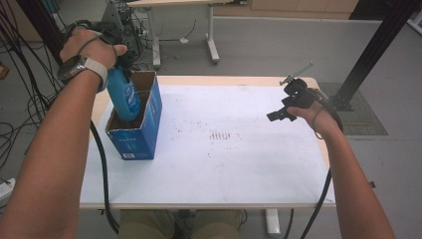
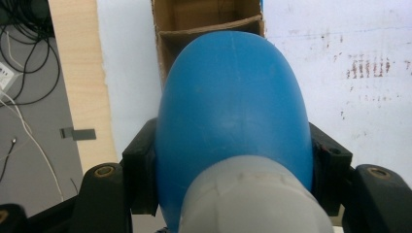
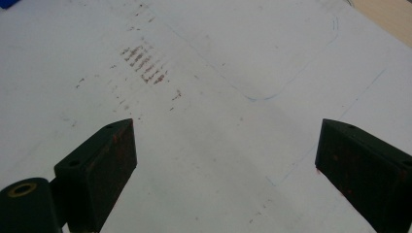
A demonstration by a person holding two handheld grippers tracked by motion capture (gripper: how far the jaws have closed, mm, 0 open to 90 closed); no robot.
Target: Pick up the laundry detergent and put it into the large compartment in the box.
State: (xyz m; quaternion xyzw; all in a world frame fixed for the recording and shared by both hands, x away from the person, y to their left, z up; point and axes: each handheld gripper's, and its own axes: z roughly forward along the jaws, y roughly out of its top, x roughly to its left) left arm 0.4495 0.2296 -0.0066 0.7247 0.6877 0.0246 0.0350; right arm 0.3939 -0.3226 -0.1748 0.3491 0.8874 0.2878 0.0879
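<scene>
Left gripper: your left gripper (image 2: pixel 233 165) is pinching the blue bottle (image 2: pixel 233 107); both black jaws press flat against its sides, just above the grey cap end (image 2: pixel 248 199) that sits closest to the gripper camera.
Left hand: in the high view your left hand (image 1: pixel 92 47) is at the far left corner of the table, wrist with a watch (image 1: pixel 82 67), the gripper pointing down.
Bottle: in the high view the blue bottle (image 1: pixel 123 94) hangs base-down, slightly tilted, with its lower end inside the open top of the box; whether the base touches the bottom you cannot tell from here.
Box: a blue cardboard box (image 1: pixel 135 137) stands upright on the left part of the white table top, open at the top, brown inside. In the left gripper view a cardboard divider (image 2: pixel 214 26) splits the box (image 2: pixel 163 43) into compartments; the bottle is over the nearer one.
Right gripper: your right gripper (image 3: pixel 226 160) has its jaws spread wide, with bare table between them. In the high view it (image 1: pixel 278 115) hovers near the right edge, well apart from the box.
Table: the white surface (image 1: pixel 224 164) carries reddish-brown smudges (image 1: pixel 219 135) near its middle; these marks (image 3: pixel 145 63) lie ahead of the right gripper's jaws.
</scene>
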